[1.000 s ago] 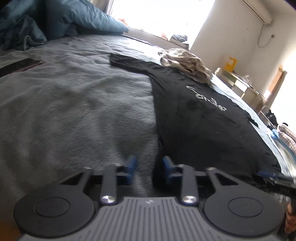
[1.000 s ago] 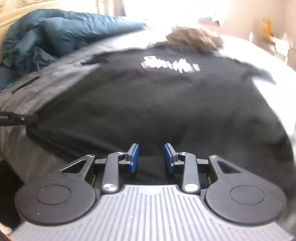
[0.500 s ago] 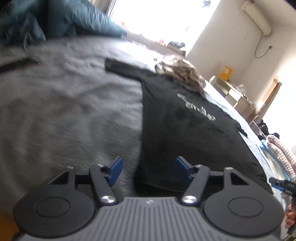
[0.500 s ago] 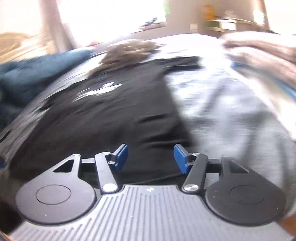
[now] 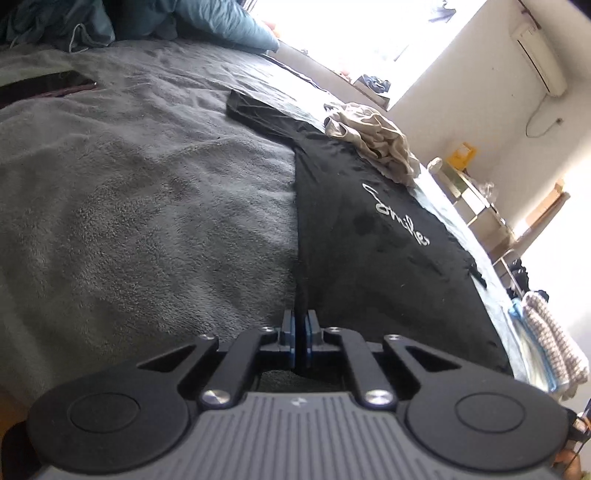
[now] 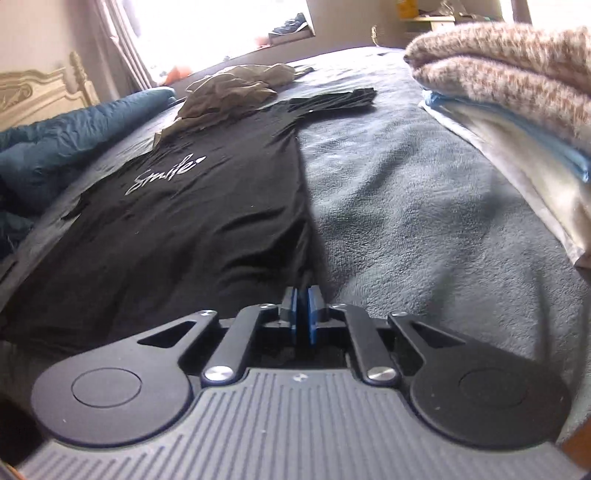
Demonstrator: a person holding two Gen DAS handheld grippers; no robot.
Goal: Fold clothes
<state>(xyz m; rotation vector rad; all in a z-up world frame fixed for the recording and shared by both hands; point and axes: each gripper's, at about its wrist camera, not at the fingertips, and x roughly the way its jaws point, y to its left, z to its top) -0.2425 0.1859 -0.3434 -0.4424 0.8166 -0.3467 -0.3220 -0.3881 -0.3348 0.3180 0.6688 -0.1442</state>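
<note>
Left wrist view: one black T-shirt (image 5: pixel 388 251), laid flat on one grey fleece blanket (image 5: pixel 147 206), script lettering (image 5: pixel 397 216) in white across chest, one sleeve reaching toward far left. Left gripper (image 5: pixel 300 325) closed on near left hem corner of shirt, black fabric pinched between two blue pads, edge pulled into a straight raised line from the jaws. One crumpled beige garment (image 5: pixel 373 140), thin and wrinkled, resting at collar end of shirt. One teal quilted duvet (image 5: pixel 221 22), puffy, bunched at far end of bed. One folded stack (image 5: pixel 550 343) at right edge, top layer a brown-and-white knit. One white air-conditioning unit (image 5: pixel 541 62) high on wall; one yellow container (image 5: pixel 461 157) on a shelf beyond the bed. Right wrist view: same T-shirt (image 6: pixel 184 221), soft creases across lower body, right side edge running straight from sleeve down to right gripper (image 6: pixel 303 306). Jaws closed, blue pads nearly together, dark fabric of near right hem corner held between them. Blanket (image 6: pixel 406 206) nap coarse, pilled. Beige garment (image 6: pixel 229 92) overlapping neckline. Folded stack (image 6: pixel 517 92) near right: one knit layer on top, one blue layer and one pale smooth layer beneath. One cream carved headboard (image 6: pixel 40 92) at far left behind duvet (image 6: pixel 66 144).
</note>
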